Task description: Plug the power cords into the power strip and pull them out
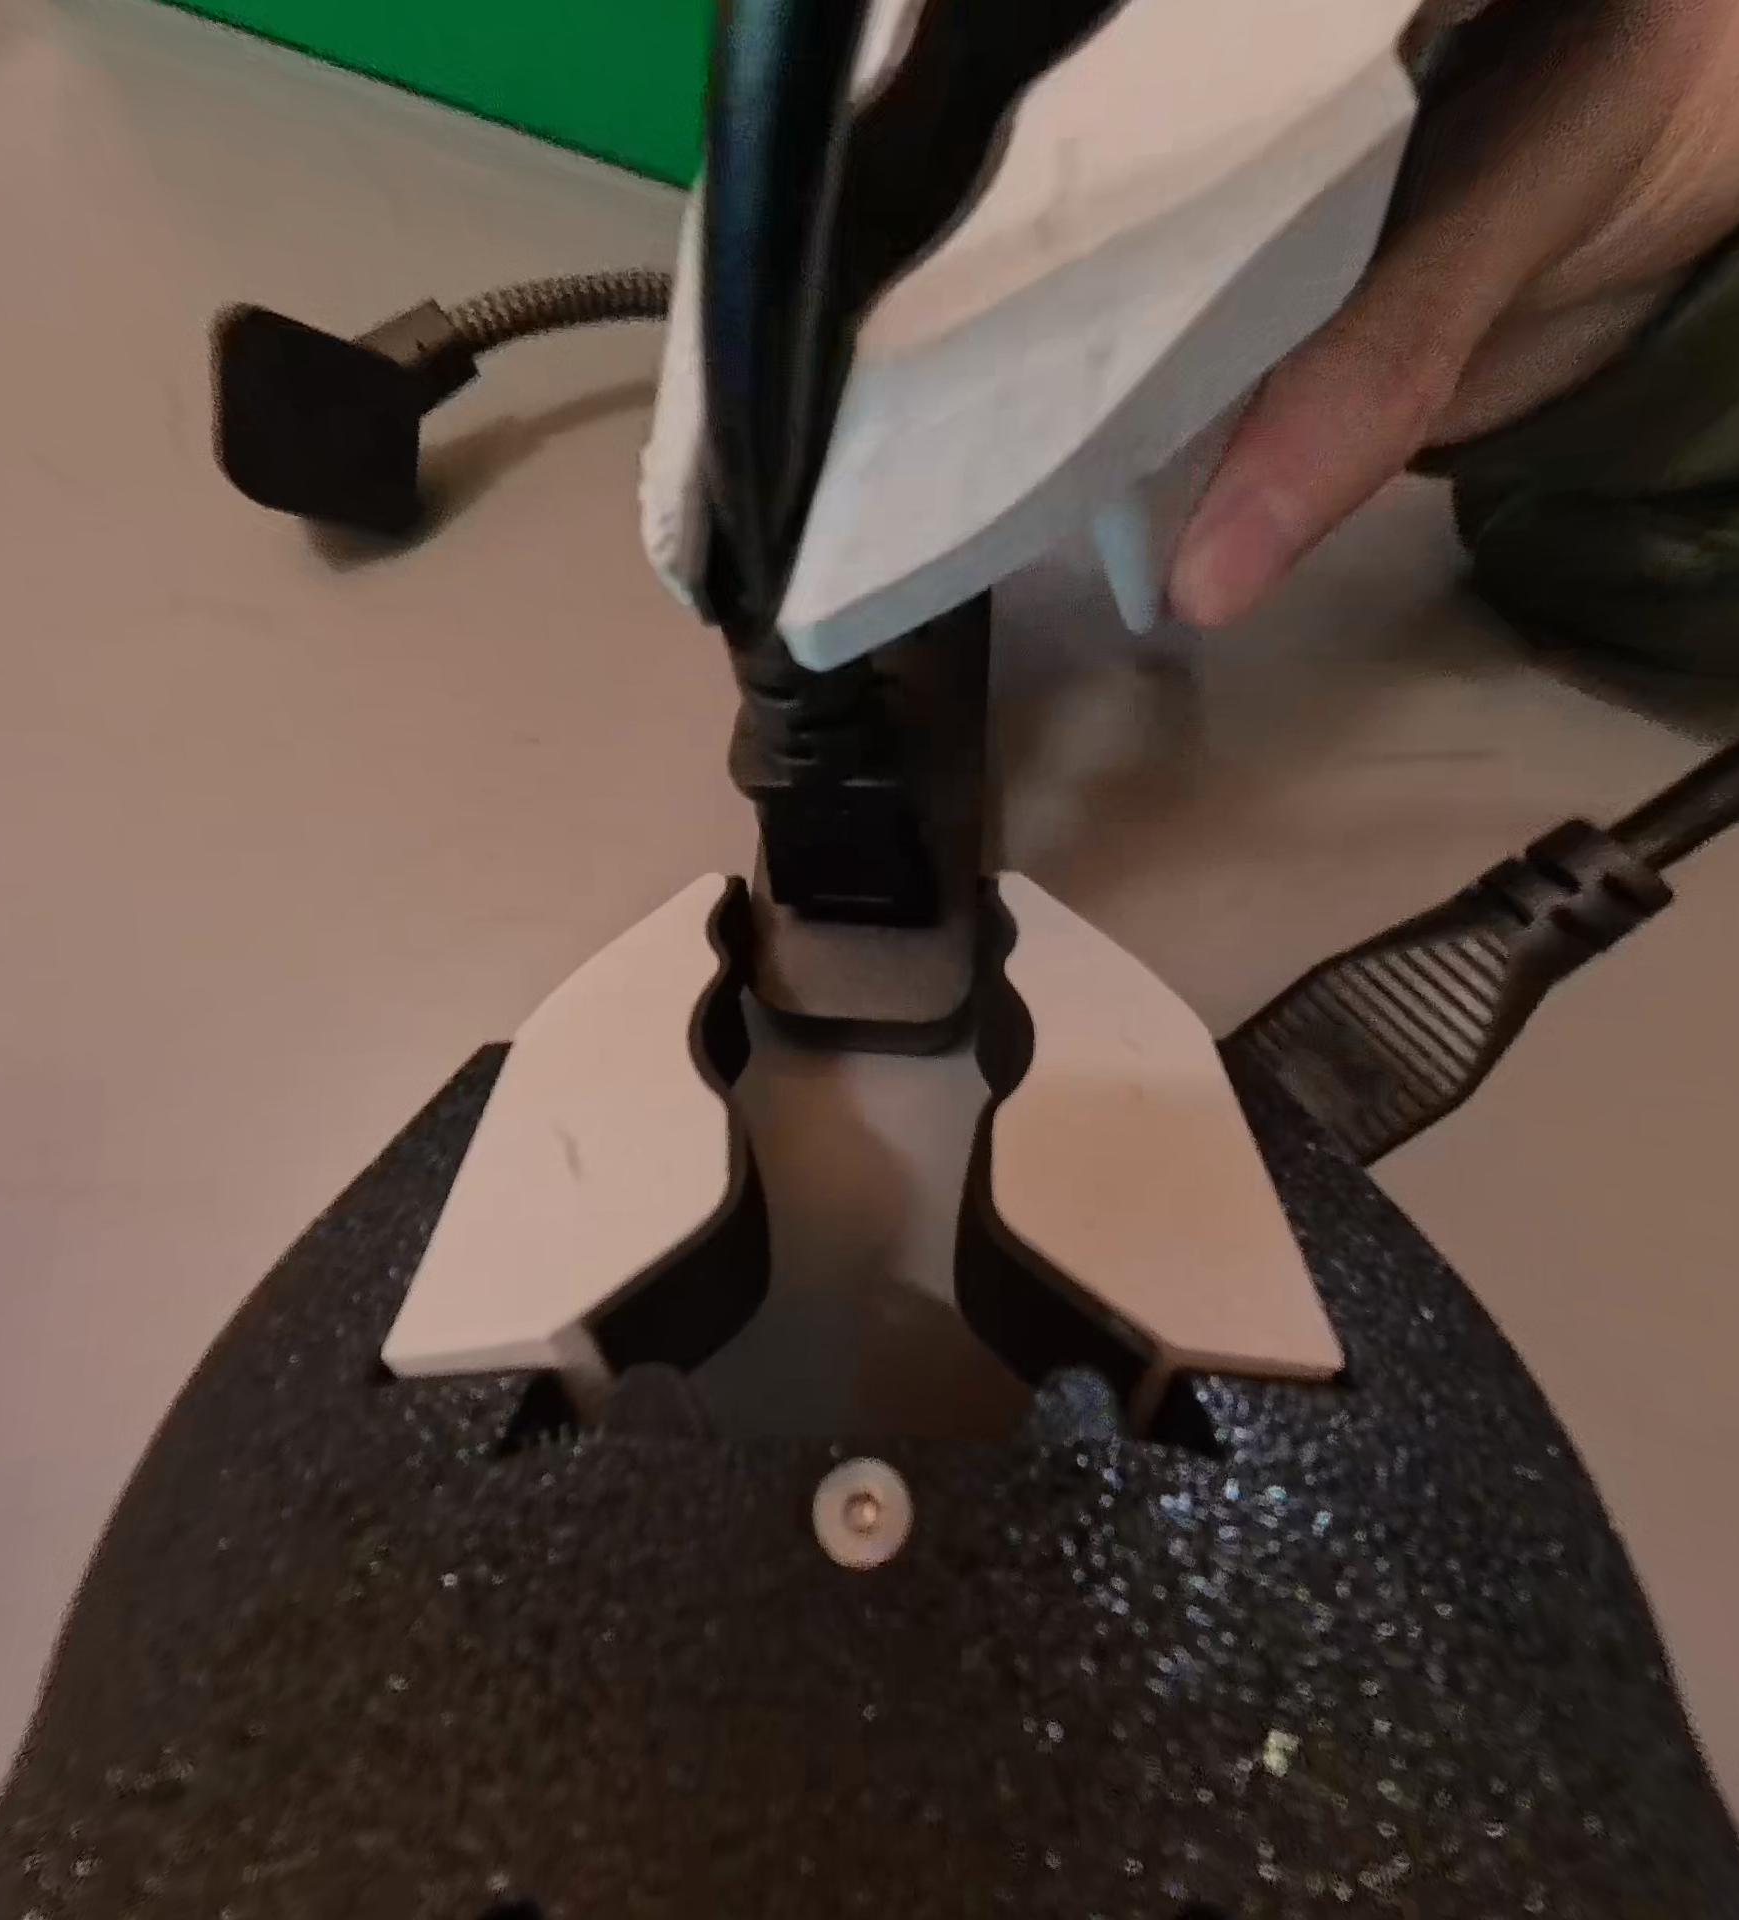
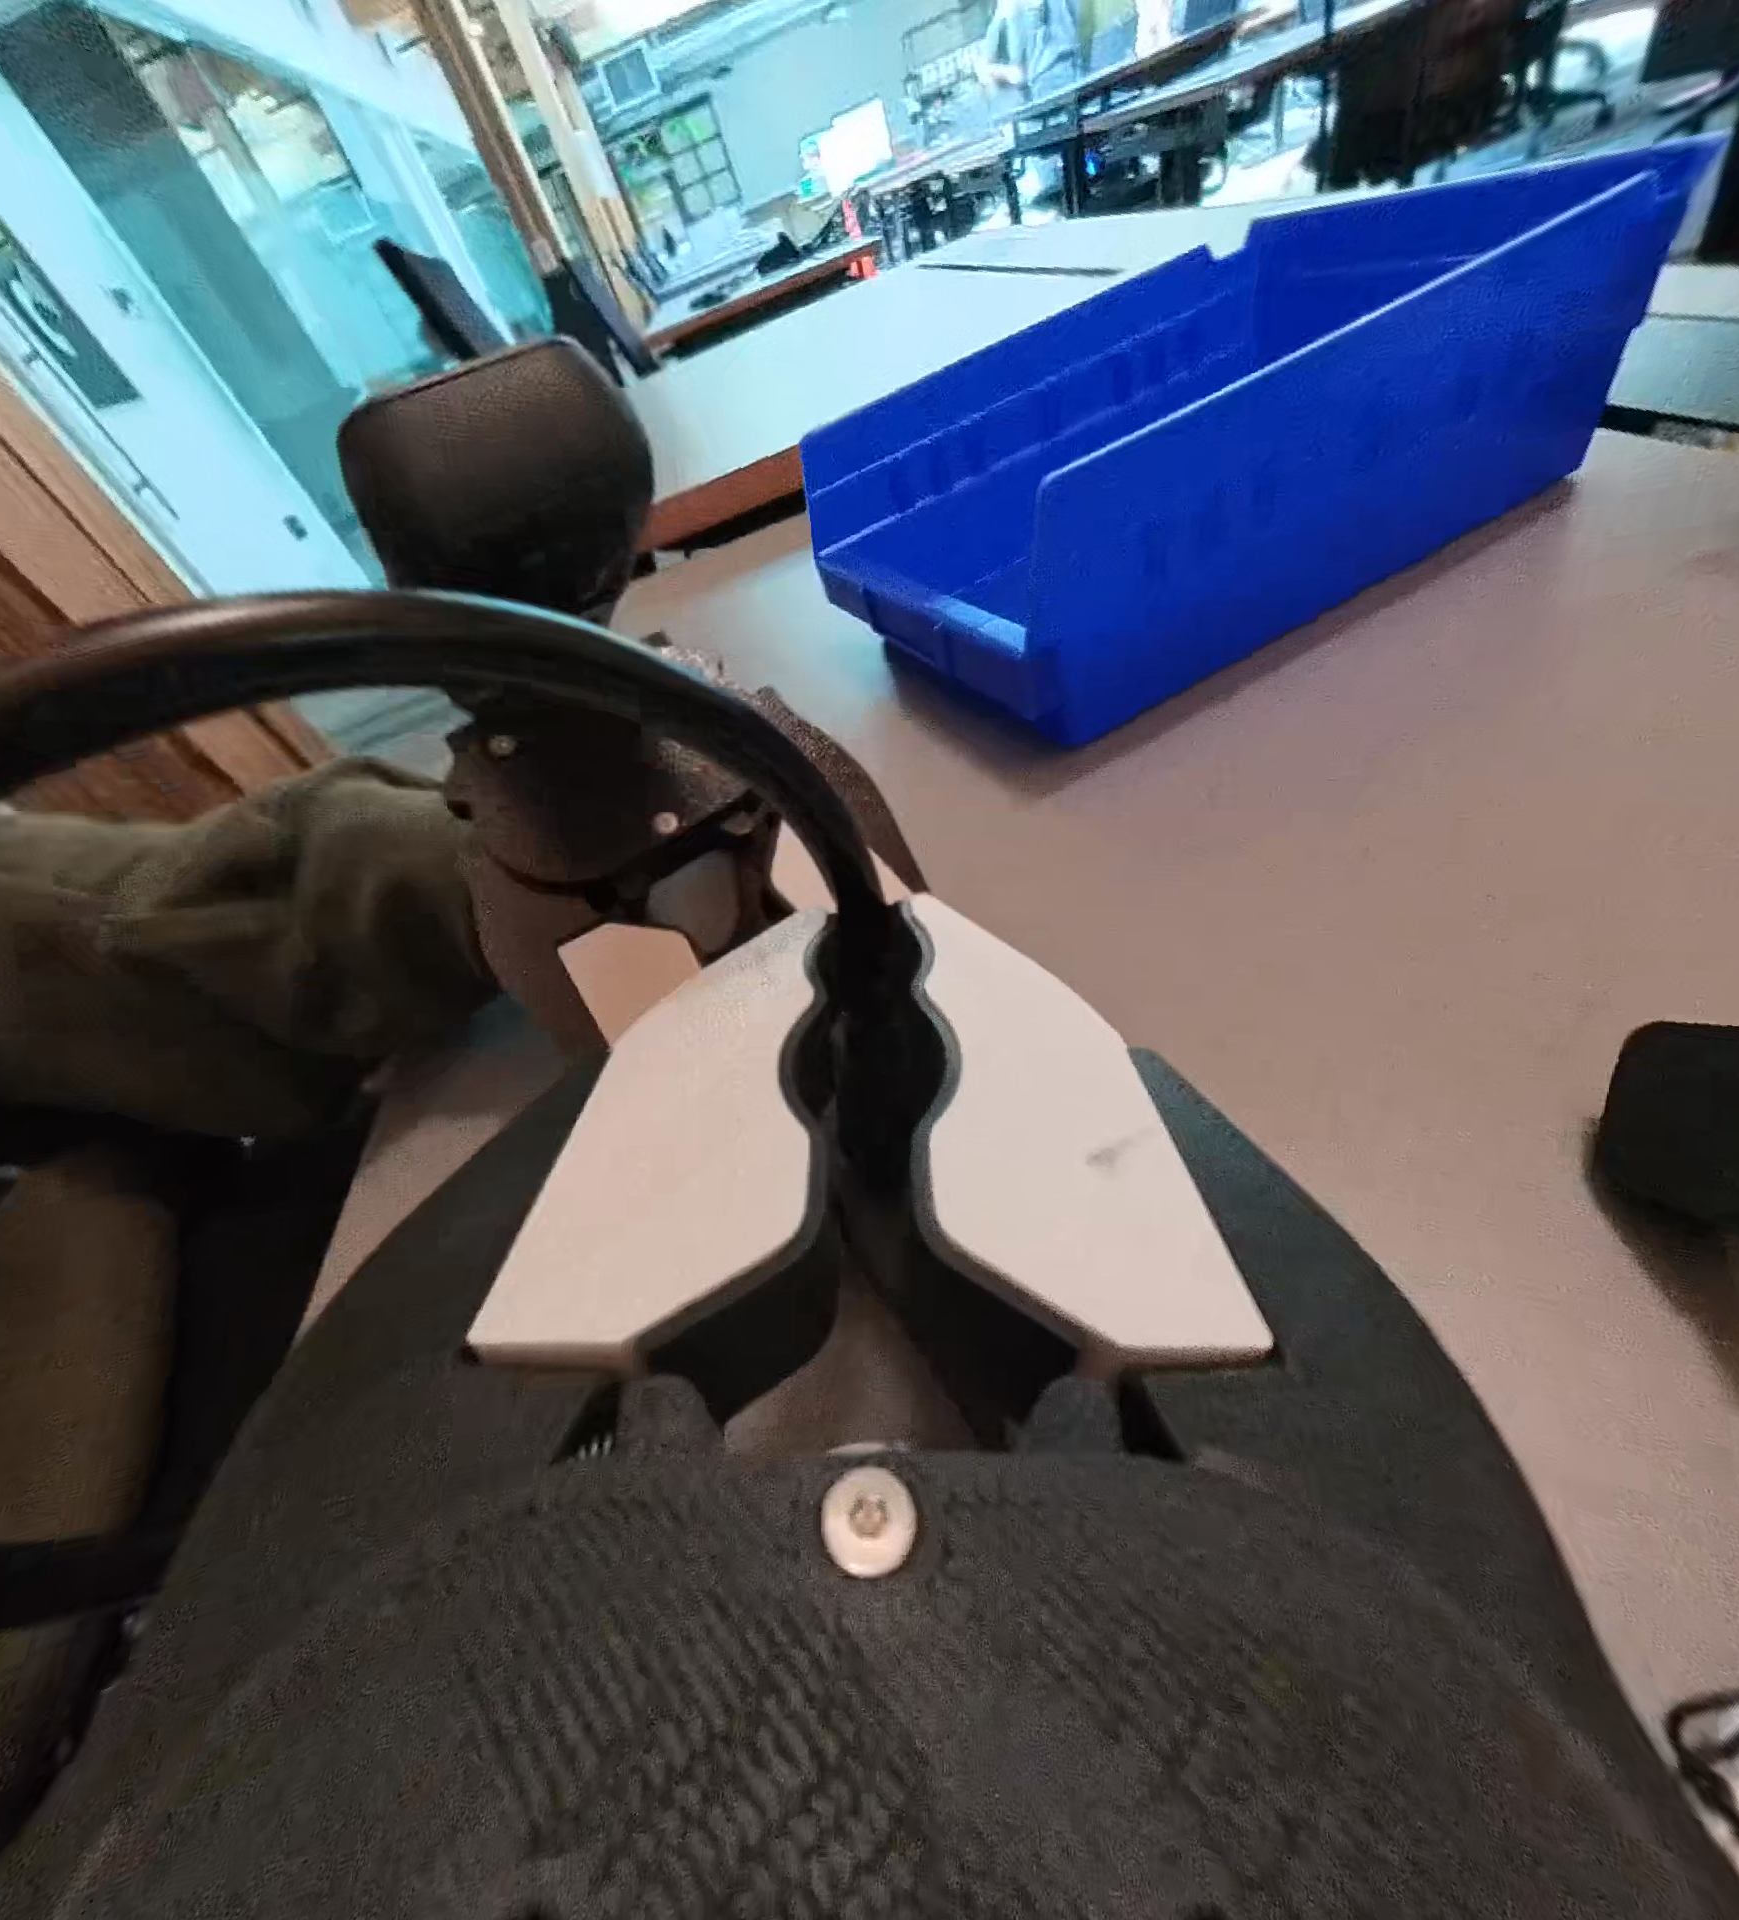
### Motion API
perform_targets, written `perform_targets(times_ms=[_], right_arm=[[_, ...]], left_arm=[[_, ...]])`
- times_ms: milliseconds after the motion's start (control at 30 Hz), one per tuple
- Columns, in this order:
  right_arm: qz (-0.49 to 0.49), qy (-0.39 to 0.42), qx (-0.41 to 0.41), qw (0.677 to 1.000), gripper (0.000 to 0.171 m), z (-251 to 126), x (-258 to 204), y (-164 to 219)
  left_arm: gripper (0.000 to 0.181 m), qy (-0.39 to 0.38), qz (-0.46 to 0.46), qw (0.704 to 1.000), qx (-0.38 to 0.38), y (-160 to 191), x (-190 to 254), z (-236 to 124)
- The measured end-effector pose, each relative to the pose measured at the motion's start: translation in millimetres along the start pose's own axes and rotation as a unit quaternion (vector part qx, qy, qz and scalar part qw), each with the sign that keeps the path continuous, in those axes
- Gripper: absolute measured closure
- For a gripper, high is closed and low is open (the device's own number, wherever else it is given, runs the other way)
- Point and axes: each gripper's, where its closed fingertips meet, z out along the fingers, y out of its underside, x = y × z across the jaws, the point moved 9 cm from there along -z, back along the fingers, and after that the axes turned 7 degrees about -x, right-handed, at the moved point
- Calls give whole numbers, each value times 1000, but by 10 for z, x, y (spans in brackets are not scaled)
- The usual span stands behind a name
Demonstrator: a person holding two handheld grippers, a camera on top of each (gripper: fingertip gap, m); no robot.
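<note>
In the left wrist view, a black plug (image 1: 319,421) on a braided cable (image 1: 553,296) is seen lying at the far left of the grey bench (image 1: 169,831), well apart from everything else. Near the middle, the left gripper (image 1: 860,961) is pointed forward and down over the bench, and its white fingers (image 1: 595,1153) are closed on the end of a dark power strip (image 1: 860,977), which is held between the fingertips and stretches away from the camera. A black power cord plug (image 1: 834,831) is seated upright on the strip just beyond the fingertips. Above it, the right gripper (image 1: 756,613) is angled down from the upper right, held by a person's hand (image 1: 1467,312) in an olive sleeve (image 1: 1654,499); its white fingers (image 1: 1083,343) are clamped on the cord just above the plug's ribbed collar. At the right, a second black plug (image 1: 1405,1018) is seen lying on the bench beside the left gripper.

In the right wrist view, the cord (image 2: 345,634) is seen arching from the left edge into the right gripper (image 2: 870,920), whose fingers are narrowed to a slit and pressed on it. Beyond, a blue bin (image 2: 1260,468) is set on the bench, well apart. A black object (image 2: 1717,1122) lies at the right edge.
</note>
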Motion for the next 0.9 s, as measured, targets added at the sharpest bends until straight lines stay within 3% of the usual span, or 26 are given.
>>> perform_targets(times_ms=[267,667,700,800,867,900], right_arm=[[-110,-13,-85,990,162,-60,-119,-79],[-134,-6,-45,990,163,10,-137,-22],[-128,-3,-32,991,162,-16,-115,-48],[-61,-45,181,980,162,-347,-62,-363],[-101,13,74,992,162,-362,8,-390],[-110,5,43,993,162,-349,5,-366]], left_arm=[[140,-18,10,1000,-4,10,15,-5],[140,-16,10,1000,-5,12,15,-9],[140,-19,13,1000,-5,13,21,-9],[140,-17,11,1000,-5,15,18,-9],[140,-19,12,1000,-5,15,21,-10],[140,-16,10,1000,-4,14,17,-11]])
